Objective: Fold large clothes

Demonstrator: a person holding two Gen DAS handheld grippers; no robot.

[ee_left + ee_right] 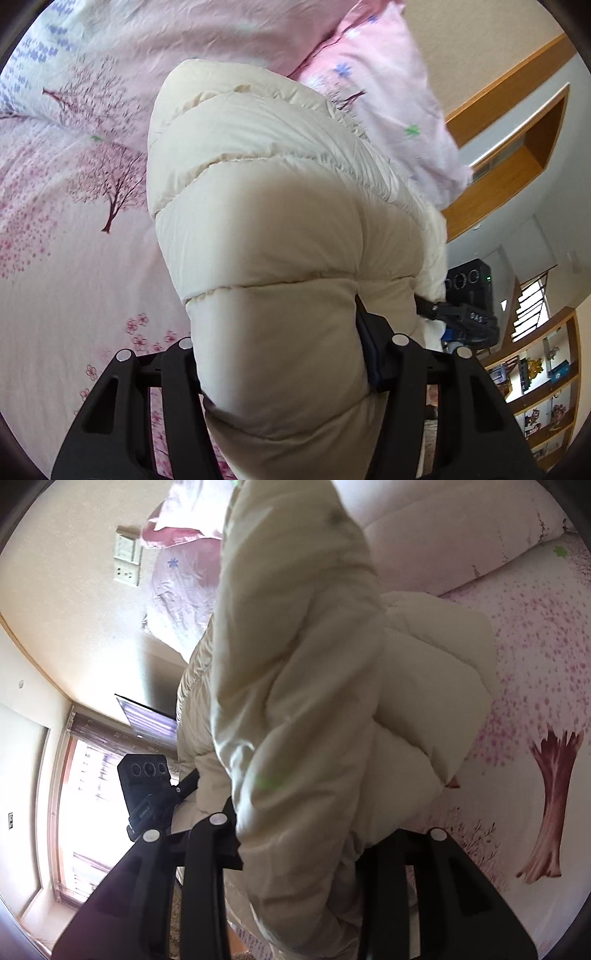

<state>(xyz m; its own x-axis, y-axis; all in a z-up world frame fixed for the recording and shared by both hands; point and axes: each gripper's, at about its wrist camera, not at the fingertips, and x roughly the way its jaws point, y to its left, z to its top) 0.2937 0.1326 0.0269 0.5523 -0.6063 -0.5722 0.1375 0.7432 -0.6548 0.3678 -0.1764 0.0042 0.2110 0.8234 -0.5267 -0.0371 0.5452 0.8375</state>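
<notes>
A cream puffer jacket (258, 221) hangs lifted above a bed with a pink cherry-tree sheet (74, 258). My left gripper (280, 369) is shut on a thick padded fold of the jacket, which bulges up between its black fingers (384, 354). In the right wrist view the same jacket (303, 701) fills the middle, and my right gripper (295, 849) is shut on another fold of it. The fingertips are buried in the fabric. Each view shows the other gripper's black body beside the jacket: in the left wrist view (469, 310) and in the right wrist view (147, 790).
A pink flowered pillow (384, 103) lies at the head of the bed. A folded pale quilt (443, 535) lies on the sheet (535, 701). Wooden shelves (546, 387) stand by the wall. A bright window with a curtain (85, 794) is to the left.
</notes>
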